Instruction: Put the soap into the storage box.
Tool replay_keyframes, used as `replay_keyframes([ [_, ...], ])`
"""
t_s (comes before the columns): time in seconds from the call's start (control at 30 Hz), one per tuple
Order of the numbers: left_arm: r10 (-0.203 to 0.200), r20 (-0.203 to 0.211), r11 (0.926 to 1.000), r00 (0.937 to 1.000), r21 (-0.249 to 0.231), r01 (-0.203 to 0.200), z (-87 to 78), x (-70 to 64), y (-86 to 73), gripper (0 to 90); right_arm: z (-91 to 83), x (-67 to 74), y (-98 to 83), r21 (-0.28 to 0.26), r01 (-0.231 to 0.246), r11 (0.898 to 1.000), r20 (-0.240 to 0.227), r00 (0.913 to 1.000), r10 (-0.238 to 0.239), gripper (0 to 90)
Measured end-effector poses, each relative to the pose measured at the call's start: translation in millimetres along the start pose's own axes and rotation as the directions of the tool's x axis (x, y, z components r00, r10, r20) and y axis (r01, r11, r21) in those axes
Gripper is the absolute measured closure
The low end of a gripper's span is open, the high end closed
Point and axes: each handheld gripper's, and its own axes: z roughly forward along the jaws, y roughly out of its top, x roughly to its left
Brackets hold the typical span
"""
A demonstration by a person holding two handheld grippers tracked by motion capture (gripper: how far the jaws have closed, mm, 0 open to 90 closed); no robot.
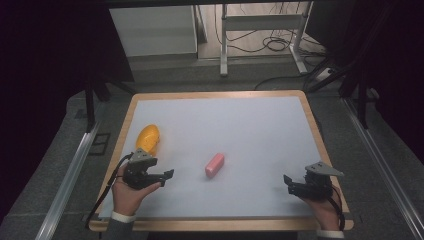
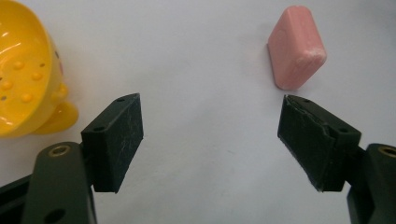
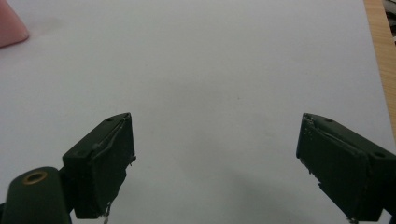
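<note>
A pale pink rounded block of what looks like soap [image 1: 214, 165] lies flat near the middle of the white sheet covering the wood-edged table [image 1: 215, 95]; every place below is given from that block. The left gripper [image 1: 167, 174], held in the person's left hand [image 1: 127, 195], sits near the block's left side at the table's near edge; its jaws stand wide apart with nothing between them; in the left gripper view the block [image 2: 296, 46] lies just beyond the tip of one black jaw, apart from it. A glossy yellow plastic dish with raised bumps inside [image 1: 148, 138] rests farther left of the block and a little farther back; in the left gripper view it [image 2: 28, 74] is cut off by the frame edge, so its whole shape cannot be told. The right gripper [image 1: 286, 180] lies well to the block's right, near the front edge, jaws likewise spread and empty; the right hand [image 1: 320, 207] is mostly hidden beneath it. In the right gripper view only a corner of the block [image 3: 10, 25] enters the frame. The room beyond the table is dark and hard to make out.
</note>
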Motion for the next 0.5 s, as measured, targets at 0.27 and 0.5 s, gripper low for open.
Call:
replay_keyframes([
  [0.27, 0.031, -0.005, 0.9995, 0.9995, 0.005, -0.031, 0.6, -7.4, 9.9, 22.2, -0.9, -0.1, -0.1, 0.007, 0.000, 1.000, 0.002, 1.0000, 0.000, 11.2],
  [0.5, 0.063, 0.004, 0.9979, 0.9980, 0.017, -0.063, 4.8, -15.2, 19.2, 21.3, 0.0, 0.6, -0.3, 0.016, 0.001, 1.000, 0.002, 1.0000, -0.001, 11.2],
])
